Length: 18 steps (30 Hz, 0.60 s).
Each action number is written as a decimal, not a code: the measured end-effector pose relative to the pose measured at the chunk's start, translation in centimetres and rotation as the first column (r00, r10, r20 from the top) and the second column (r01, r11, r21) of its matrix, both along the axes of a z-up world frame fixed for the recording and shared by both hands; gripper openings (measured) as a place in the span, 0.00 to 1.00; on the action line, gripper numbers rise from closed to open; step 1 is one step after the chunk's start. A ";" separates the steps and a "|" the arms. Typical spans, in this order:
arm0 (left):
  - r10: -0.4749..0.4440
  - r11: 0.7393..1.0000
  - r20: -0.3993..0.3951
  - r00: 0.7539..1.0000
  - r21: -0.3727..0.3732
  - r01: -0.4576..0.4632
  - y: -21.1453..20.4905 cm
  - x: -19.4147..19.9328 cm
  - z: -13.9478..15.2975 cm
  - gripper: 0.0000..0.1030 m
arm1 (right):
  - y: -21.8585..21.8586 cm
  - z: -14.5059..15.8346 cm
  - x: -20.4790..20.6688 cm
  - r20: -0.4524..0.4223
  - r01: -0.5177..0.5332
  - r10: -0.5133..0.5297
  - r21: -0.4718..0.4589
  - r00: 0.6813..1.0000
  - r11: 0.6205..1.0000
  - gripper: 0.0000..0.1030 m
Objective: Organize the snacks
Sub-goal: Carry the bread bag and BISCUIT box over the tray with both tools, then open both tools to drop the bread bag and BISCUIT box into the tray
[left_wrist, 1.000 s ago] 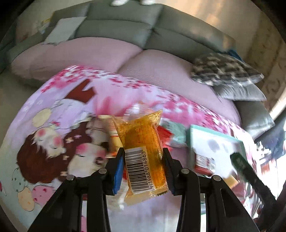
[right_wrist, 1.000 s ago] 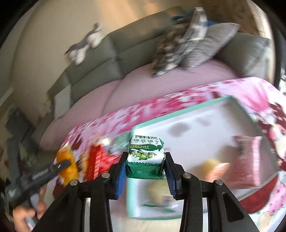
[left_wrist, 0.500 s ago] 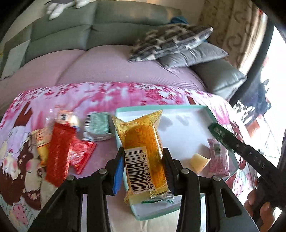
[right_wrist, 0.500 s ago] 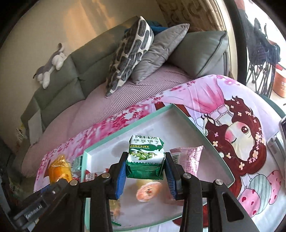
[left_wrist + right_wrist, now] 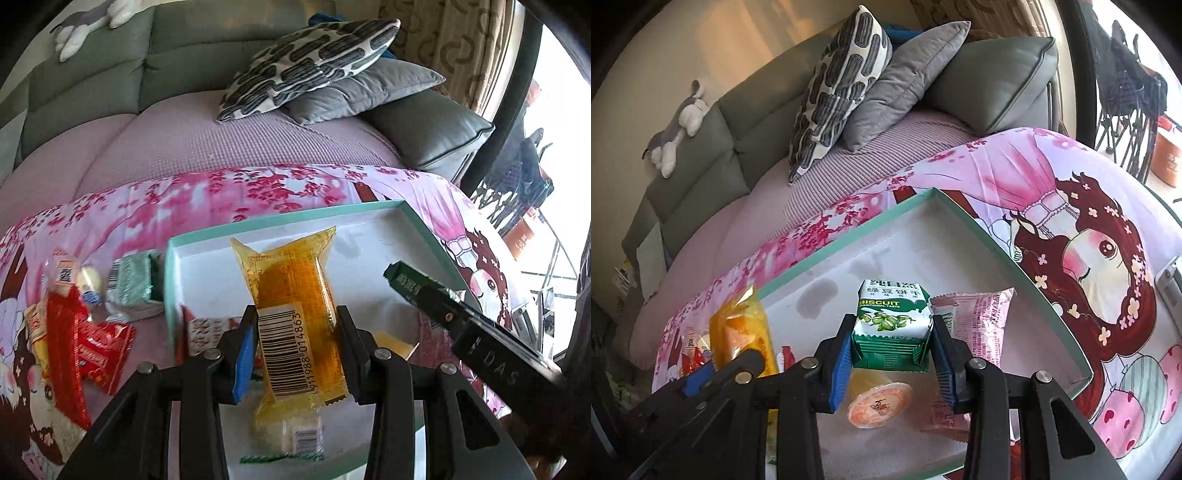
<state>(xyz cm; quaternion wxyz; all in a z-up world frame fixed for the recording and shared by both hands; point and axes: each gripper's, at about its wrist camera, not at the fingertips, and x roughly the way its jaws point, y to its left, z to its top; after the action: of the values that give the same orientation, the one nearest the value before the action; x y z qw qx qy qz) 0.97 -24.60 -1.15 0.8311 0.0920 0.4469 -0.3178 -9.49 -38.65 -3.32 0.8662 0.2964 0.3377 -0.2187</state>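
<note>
Your left gripper (image 5: 295,347) is clamped on the orange snack packet (image 5: 295,314), barcode side facing the camera, held upright over the near-left part of the white tray (image 5: 369,236). Your right gripper (image 5: 890,354) is clamped on the green biscuit pack (image 5: 892,325), also held above the tray, its front label toward the camera.

The tray has a teal rim and sits on the pink cartoon blanket (image 5: 1052,177). Lying in it: a pink wrapped snack (image 5: 979,325) just right of the biscuit pack, an orange jelly cup (image 5: 879,404) under your right gripper, a small clear-wrapped snack (image 5: 295,432) under the orange packet, and a yellow piece (image 5: 393,341) near the right finger in the left wrist view.

Outside the tray to its left, on the blanket: red wrappers (image 5: 85,339), a green-and-white packet (image 5: 131,282) touching the tray's left wall, and a small round pale snack (image 5: 88,278).

Your right gripper's finger tip enters the left wrist view from the right, over the tray. Behind it all are the grey sofa (image 5: 701,147) with cushions (image 5: 842,81) and a plush toy (image 5: 676,129).
</note>
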 end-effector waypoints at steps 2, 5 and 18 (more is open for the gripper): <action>-0.006 1.000 -0.003 1.000 0.011 0.006 -0.6 0.1 -0.5 0.41 | -0.1 -0.3 0.1 -0.010 0.003 -0.003 0.006 1.000 1.000 0.41; -0.011 0.999 -0.010 1.000 0.030 0.011 -1.0 0.1 -1.1 0.41 | -0.1 -0.5 0.3 -0.020 0.001 -0.001 0.007 1.000 1.000 0.41; 0.071 0.994 -0.030 0.997 0.085 -0.068 0.6 0.5 -0.3 0.74 | 0.1 -0.5 0.6 -0.064 0.001 -0.002 -0.005 0.998 1.000 0.45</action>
<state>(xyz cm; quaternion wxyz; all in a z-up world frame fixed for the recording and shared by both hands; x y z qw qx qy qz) 1.46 -24.02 -1.47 0.8295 0.1061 0.4766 -0.2711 -8.87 -38.58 -3.77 0.8556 0.2875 0.3643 -0.2294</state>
